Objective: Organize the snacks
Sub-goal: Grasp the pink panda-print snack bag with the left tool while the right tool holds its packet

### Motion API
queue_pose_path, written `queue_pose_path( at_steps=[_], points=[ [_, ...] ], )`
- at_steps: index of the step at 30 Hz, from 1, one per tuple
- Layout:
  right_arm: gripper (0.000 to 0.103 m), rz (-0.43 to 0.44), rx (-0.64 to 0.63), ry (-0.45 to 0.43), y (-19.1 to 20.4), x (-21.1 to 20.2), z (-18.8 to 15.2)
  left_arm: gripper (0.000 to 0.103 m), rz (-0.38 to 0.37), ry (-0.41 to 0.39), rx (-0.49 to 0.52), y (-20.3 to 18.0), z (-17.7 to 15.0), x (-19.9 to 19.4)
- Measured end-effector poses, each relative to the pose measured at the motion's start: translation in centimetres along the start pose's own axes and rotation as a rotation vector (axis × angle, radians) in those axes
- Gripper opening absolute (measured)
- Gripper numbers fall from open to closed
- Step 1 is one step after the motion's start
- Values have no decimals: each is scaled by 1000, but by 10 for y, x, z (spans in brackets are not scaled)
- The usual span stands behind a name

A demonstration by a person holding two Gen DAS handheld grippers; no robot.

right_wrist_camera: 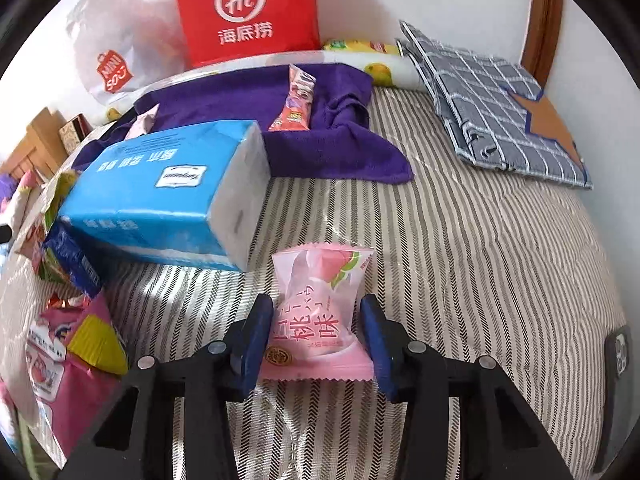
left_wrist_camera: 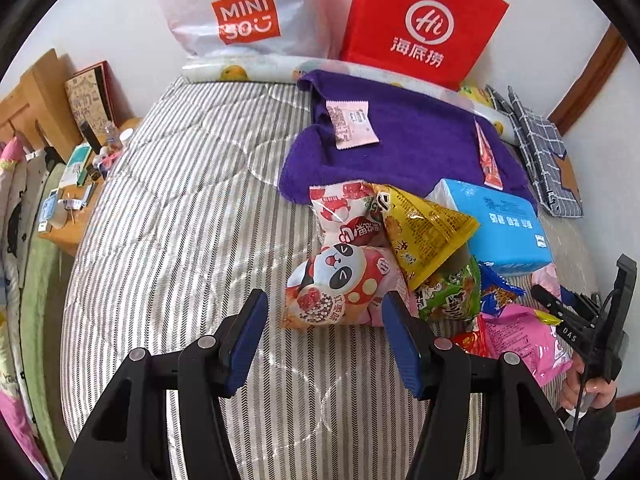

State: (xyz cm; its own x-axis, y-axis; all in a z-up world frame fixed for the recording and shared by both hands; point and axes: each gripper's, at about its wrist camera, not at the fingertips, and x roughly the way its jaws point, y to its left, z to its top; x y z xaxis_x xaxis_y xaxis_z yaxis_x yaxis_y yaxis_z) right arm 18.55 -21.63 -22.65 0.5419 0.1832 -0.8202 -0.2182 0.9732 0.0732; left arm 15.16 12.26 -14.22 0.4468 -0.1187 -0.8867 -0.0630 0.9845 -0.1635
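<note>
Bedcover (right_wrist_camera: pixel 460 240) – quilted cloth, striped, matt. Purple towel (left_wrist_camera: pixel 420 140) – plush, matt pile. Peach snack packet (right_wrist_camera: pixel 320 320), glossy plastic film, crinkled. Tissue pack (right_wrist_camera: pixel 168 196), smooth shiny plastic wrap. Red bag (left_wrist_camera: pixel 420 20), matt, paper-like. Checked pouch (right_wrist_camera: pixel 492 100), woven cloth. Gripper pads (left_wrist_camera: pixel 248 340), blue, ribbed, on matt black plastic arms.

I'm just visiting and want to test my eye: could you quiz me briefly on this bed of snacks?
1. True or false: the pink peach packet lies between the right gripper fingers.
2. What colour is the towel under the two small packets?
3. The blue tissue pack sits: A) on the bare striped bedspread only, B) partly on the snack pile, C) inside the red bag.

Key: 1 true; 2 purple; 3 B.
</note>
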Motion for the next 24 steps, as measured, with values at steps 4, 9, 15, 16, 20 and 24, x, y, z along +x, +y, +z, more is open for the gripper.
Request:
queue_pose_path(
  at_steps=[4,9,15,16,20,24],
  points=[
    [43,0,19,-42,-2,-2,-7,60,-18,-5,14,-3,-3,3],
    [43,-29,9,-54,3,-2,-8,60,-9,6,40,-14,-1,17],
    [44,-11,24,-55,0,-2,-8,66,-17,-7,35,-17,5,38],
    [44,-12,23,-55,0,-2,-8,73,-14,-7,50,-19,6,43],
    [44,-17,20,-54,1,-2,-9,82,24,-13,101,-26,5,59],
    [44,-17,20,-54,1,-1,-8,82,52,-41,134,-28,3,62]
  ],
)
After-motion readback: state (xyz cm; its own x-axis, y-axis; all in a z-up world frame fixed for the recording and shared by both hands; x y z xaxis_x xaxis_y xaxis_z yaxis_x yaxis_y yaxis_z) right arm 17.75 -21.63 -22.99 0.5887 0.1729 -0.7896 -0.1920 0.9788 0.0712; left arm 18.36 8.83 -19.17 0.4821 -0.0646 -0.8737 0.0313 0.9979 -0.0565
